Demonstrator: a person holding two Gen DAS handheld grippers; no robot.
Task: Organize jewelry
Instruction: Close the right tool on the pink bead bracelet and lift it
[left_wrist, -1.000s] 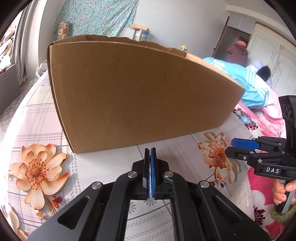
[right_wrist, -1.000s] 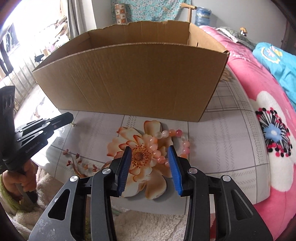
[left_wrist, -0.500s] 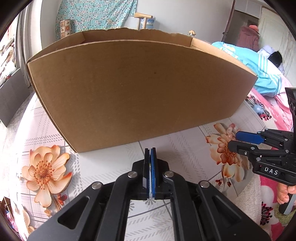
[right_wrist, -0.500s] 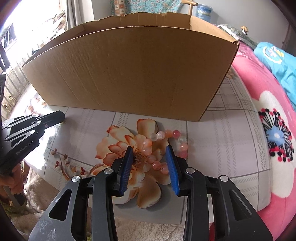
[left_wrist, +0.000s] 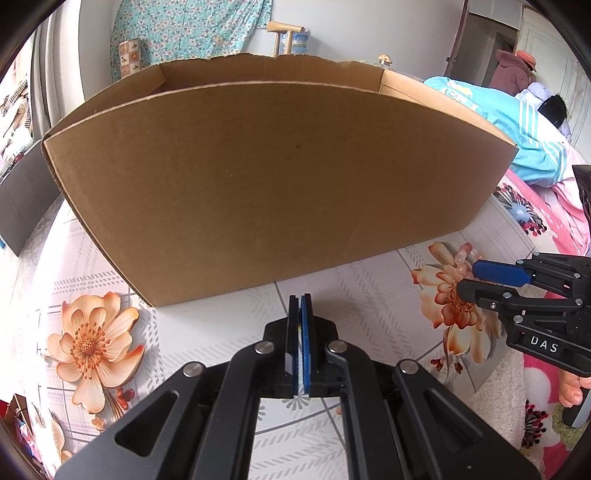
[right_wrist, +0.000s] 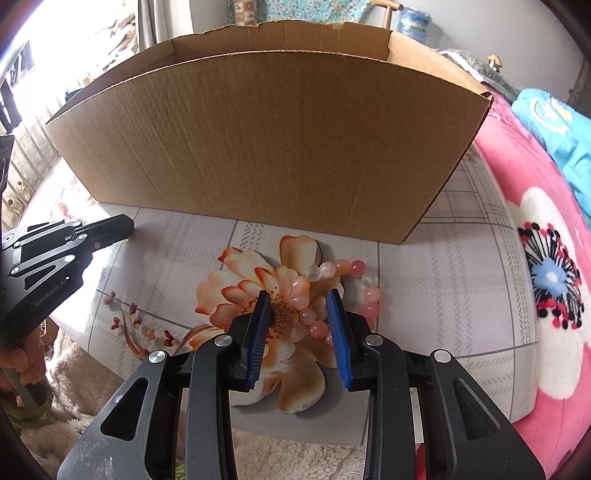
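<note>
Left gripper (left_wrist: 300, 301): black, blue pads pressed together with nothing between them, held above the white floral-patterned bench (left_wrist: 207, 332). Behind it stands a large open-topped brown cardboard box (left_wrist: 266, 177), resting on the bench. Right of centre, a pink and white beaded bracelet (right_wrist: 334, 286) lies on a printed orange flower, just in front of the box's right half. Right gripper (right_wrist: 297, 310): jaws closing around the bracelet's near beads, which sit between the blue pads; pads not yet pressing them. Pink flowered blanket (right_wrist: 535, 280) at far right.

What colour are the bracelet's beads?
Pink and milky white; the bracelet shows best in the right wrist view.
</note>
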